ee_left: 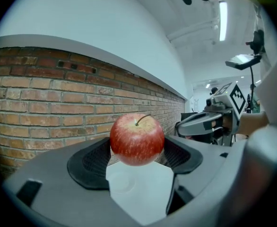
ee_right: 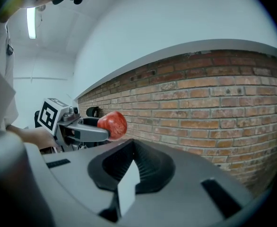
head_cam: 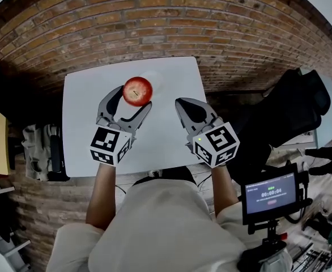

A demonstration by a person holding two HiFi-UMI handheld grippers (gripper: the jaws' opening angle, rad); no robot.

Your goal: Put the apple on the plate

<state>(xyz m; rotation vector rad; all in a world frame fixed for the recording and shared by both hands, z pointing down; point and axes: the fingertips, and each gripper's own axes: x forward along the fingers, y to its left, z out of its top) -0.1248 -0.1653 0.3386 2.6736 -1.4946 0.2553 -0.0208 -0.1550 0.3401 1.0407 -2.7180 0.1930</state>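
My left gripper (head_cam: pixel 135 97) is shut on a red apple (head_cam: pixel 137 90) and holds it in the air over the far half of the white table (head_cam: pixel 84 115). In the left gripper view the apple (ee_left: pixel 137 139) sits between the two black pads, stem up. A white plate (ee_left: pixel 121 182) lies on the table below and just behind the apple; in the head view the plate (head_cam: pixel 158 79) is a faint disc right of it. My right gripper (head_cam: pixel 181 102) hangs shut and empty to the right of the apple. The right gripper view shows its own jaws (ee_right: pixel 130 161) together and the apple (ee_right: pixel 112 124) off to the left.
A brick wall (head_cam: pixel 154 21) runs along the far side of the table. A black bag or chair (head_cam: pixel 293 109) stands to the right, and a small screen on a stand (head_cam: pixel 271 194) is near my right side. Shelving (head_cam: pixel 41 152) sits at the table's left.
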